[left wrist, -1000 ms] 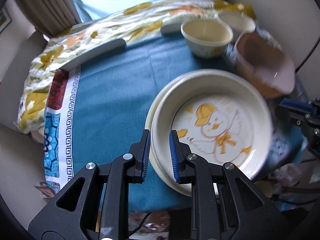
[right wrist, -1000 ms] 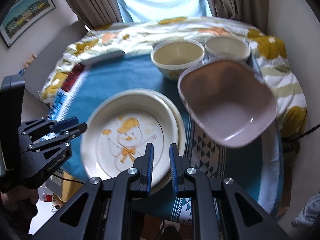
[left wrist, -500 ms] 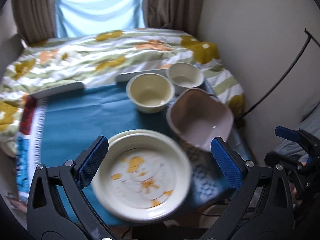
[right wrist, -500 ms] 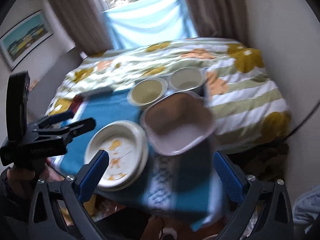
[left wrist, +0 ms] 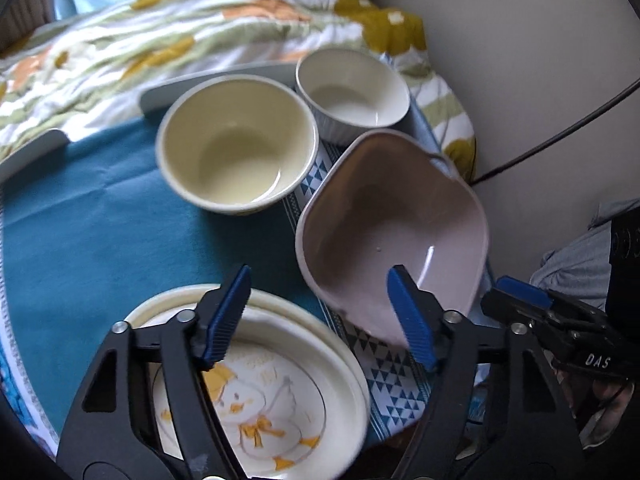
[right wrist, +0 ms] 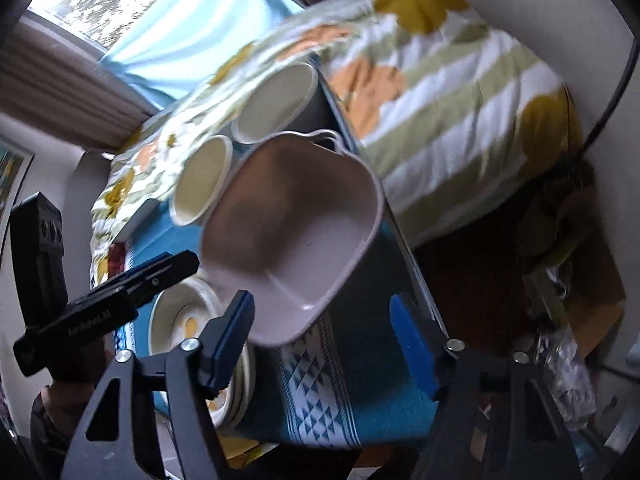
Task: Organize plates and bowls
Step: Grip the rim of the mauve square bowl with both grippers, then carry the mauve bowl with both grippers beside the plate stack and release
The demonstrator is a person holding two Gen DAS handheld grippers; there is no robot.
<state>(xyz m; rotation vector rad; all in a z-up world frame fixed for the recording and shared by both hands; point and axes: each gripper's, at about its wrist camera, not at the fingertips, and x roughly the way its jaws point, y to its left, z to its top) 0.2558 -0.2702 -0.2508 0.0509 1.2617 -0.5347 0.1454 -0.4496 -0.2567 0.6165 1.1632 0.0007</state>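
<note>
The left tongs (left wrist: 318, 320) are hovering over the bench (left wrist: 100, 232), their blue pads (left wrist: 228, 316) standing apart and closing in, with nothing pinched between them. Below their left pad the stack of cream plates (left wrist: 320, 360) is lying on the teal cloth (left wrist: 120, 220), the top plate showing an orange duck drawing. The pink squarish bowl (left wrist: 384, 220) is sitting just right of the plates, partly on the cloth's patterned blue-and-white strip, and the right pad is crossing in front of its near rim without pressing on it. Behind, the cream round bowl (left wrist: 236, 152) and the white ribbed bowl (left wrist: 352, 88) are standing side by side, close to touching, near the flowered bedding (left wrist: 160, 40).

The right tongs (right wrist: 322, 340) are also spread and closing, empty, with the pink squarish bowl (right wrist: 292, 216) lying ahead of them and its near corner just above the gap. In this tilted, blurred view the left tongs (right wrist: 160, 268) are reaching in from the left over the plates (right wrist: 180, 320)
</note>
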